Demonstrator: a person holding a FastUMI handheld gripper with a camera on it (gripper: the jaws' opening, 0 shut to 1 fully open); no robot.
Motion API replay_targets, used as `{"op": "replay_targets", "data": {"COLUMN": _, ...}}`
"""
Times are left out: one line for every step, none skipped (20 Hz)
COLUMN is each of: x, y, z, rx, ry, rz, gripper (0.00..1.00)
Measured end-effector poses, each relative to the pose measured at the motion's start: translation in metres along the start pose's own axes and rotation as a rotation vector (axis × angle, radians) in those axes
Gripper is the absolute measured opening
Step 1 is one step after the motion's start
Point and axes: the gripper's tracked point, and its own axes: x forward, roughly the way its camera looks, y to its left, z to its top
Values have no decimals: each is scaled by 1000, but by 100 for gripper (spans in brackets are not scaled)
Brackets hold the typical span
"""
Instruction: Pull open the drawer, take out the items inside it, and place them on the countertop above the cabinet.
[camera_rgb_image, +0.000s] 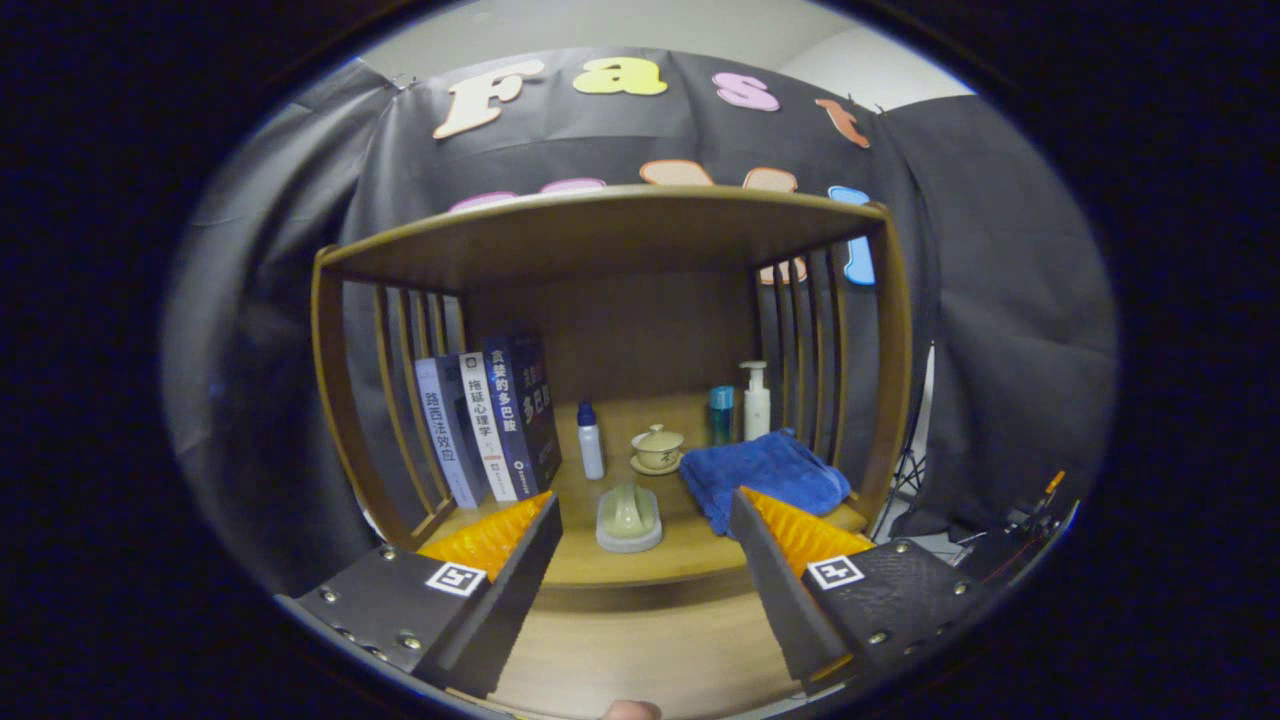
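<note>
Gripper (640, 520) spread wide, empty, touching nothing, hovering over the smooth wooden tabletop (640, 570). Just ahead of the fingers, between them: a small pale rounded dish (629, 518) with an upright ridge. Beyond the dish: a lidded ceramic cup (657, 448). Right of the dish: a soft folded blue towel (765, 475). Left of it: upright books (490, 425). Drawer not visible.

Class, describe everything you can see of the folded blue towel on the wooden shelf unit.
The blue towel looks like soft, fluffy cloth, loosely folded into a thick, rumpled pad. It lies flat on the wooden countertop, near the slatted side of the shelf unit. Behind it stand a white pump bottle and a teal container; whether they touch it is unclear. A lidded cup on a saucer sits beside it, apart. The open gripper holds nothing; one finger overlaps the towel's near corner in view.
</note>
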Motion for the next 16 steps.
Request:
{"op": "replay_targets", "data": {"x": -12, "y": -4, "z": -2, "rx": -10, "ry": -5, "rz": -6, "gripper": 100}}
{"op": "replay_targets", "data": {"x": -23, "y": -4, "z": -4, "rx": -20, "ry": -8, "rz": -6, "gripper": 100}}
{"op": "replay_targets", "data": {"x": -33, "y": -5, "z": -7, "rx": -32, "ry": -9, "rz": -2, "gripper": 100}}
{"op": "replay_targets", "data": {"x": -42, "y": -5, "z": -11, "rx": -45, "ry": -10, "rz": -3, "gripper": 100}}
{"op": "replay_targets", "data": {"x": -50, "y": -7, "z": -15, "rx": -51, "ry": -8, "rz": -2, "gripper": 100}}
{"op": "replay_targets", "data": {"x": -55, "y": -7, "z": -21, "rx": -51, "ry": -6, "rz": -2, "gripper": 100}}
{"op": "replay_targets", "data": {"x": -62, "y": -6, "z": -26, "rx": -53, "ry": -6, "rz": 2, "gripper": 100}}
{"op": "replay_targets", "data": {"x": -67, "y": -5, "z": -33, "rx": -59, "ry": -7, "rz": 10, "gripper": 100}}
{"op": "replay_targets", "data": {"x": -71, "y": -6, "z": -41, "rx": -68, "ry": -7, "rz": 8, "gripper": 100}}
{"op": "replay_targets", "data": {"x": -77, "y": -9, "z": -51, "rx": -76, "ry": -4, "rz": 3, "gripper": 100}}
{"op": "replay_targets", "data": {"x": -81, "y": -9, "z": -61, "rx": -81, "ry": -1, "rz": 3, "gripper": 100}}
{"op": "replay_targets", "data": {"x": -83, "y": -7, "z": -74, "rx": -82, "ry": 5, "rz": 8, "gripper": 100}}
{"op": "replay_targets", "data": {"x": -85, "y": -5, "z": -89, "rx": -82, "ry": 16, "rz": 21, "gripper": 100}}
{"op": "replay_targets", "data": {"x": -86, "y": -4, "z": -104, "rx": -86, "ry": 32, "rz": 26, "gripper": 100}}
{"op": "replay_targets", "data": {"x": -85, "y": -5, "z": -120, "rx": -89, "ry": 48, "rz": 29, "gripper": 100}}
{"op": "replay_targets", "data": {"x": -85, "y": -6, "z": -136, "rx": -89, "ry": 66, "rz": 35, "gripper": 100}}
